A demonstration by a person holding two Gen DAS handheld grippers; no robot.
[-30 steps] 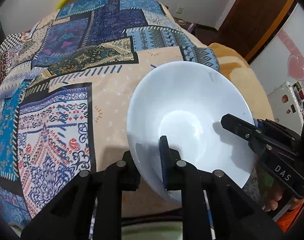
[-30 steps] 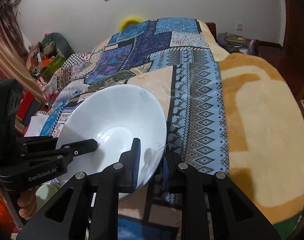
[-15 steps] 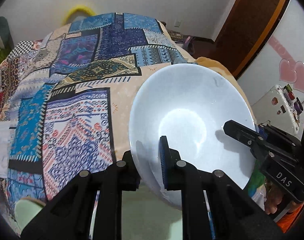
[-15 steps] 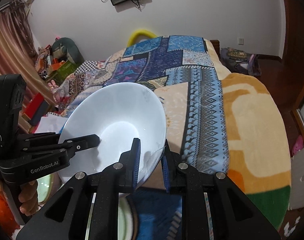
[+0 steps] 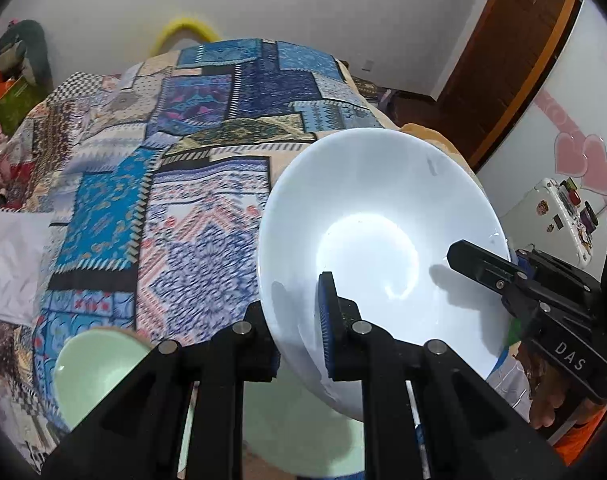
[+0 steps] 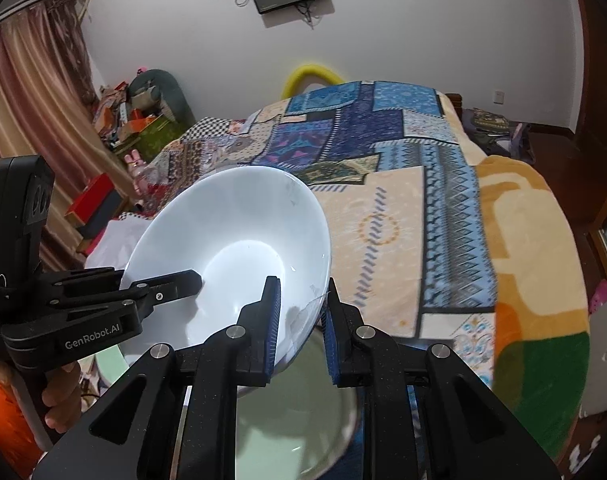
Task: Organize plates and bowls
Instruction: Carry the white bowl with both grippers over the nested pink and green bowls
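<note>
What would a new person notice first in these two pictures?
First, the big white bowl, held in the air by its rim between the left hand-held gripper and the right hand-held gripper. Behind it spreads the bright patchwork blanket. Pale green dishes sit below.

White bowl (image 5: 367, 240), blue patchwork bedspread (image 5: 207, 128)

The left gripper (image 5: 299, 328) and right gripper (image 6: 301, 320) each pinch the bowl (image 5: 367, 248) rim between blue-padded fingers, one finger inside, one outside, on opposite sides, tips angled toward each other; a hand (image 6: 59, 396) grips the left handle
</note>
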